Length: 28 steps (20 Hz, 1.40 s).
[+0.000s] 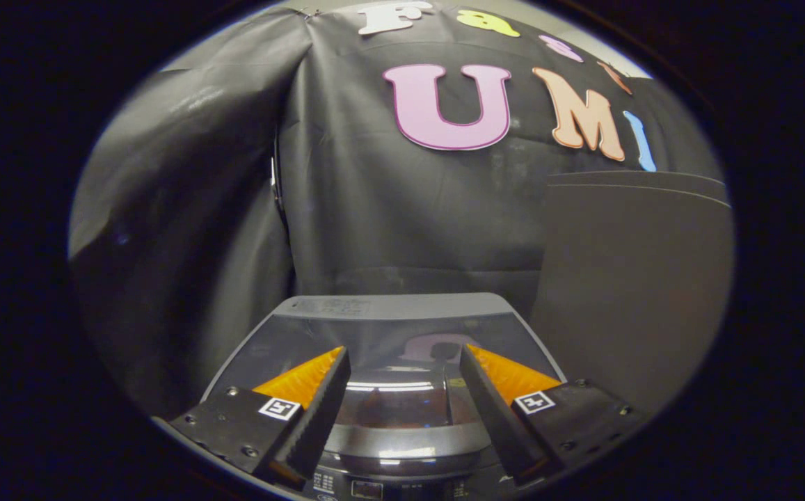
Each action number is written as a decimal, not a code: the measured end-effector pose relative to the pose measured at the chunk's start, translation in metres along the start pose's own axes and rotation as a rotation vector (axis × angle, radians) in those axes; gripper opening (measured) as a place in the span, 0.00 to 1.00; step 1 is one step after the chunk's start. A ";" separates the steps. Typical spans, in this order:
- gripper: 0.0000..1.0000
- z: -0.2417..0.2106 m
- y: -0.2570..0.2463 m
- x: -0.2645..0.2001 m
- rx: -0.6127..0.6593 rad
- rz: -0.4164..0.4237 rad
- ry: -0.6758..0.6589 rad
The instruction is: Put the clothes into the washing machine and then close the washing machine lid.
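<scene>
The grey washing machine [402, 445] lies below and just ahead of my fingers. Its glossy see-through lid [395, 341] is down flat over the tub, and something reddish-brown shows dimly through the glass between the fingers. My gripper [402, 355] hovers over the lid's front part, open, with nothing between its fingers. The control panel [374, 487] runs along the machine's near edge under the fingers. No loose clothes lie on top of the machine.
The black cloth wall [402, 209] hangs close behind the machine. A tall dark flat panel [632, 278] stands to the right of the machine, rising well above the lid. Folds of the cloth drape on the left side.
</scene>
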<state>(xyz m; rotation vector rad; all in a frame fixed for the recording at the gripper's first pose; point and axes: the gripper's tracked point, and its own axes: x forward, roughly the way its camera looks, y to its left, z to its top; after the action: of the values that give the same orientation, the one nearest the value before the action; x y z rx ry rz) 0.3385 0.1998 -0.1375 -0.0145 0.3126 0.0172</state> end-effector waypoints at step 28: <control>0.96 0.084 -0.008 -0.219 -0.074 0.002 -0.207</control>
<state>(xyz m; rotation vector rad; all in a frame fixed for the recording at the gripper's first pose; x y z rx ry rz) 0.1560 0.1899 0.0100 -0.0850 0.1045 0.0315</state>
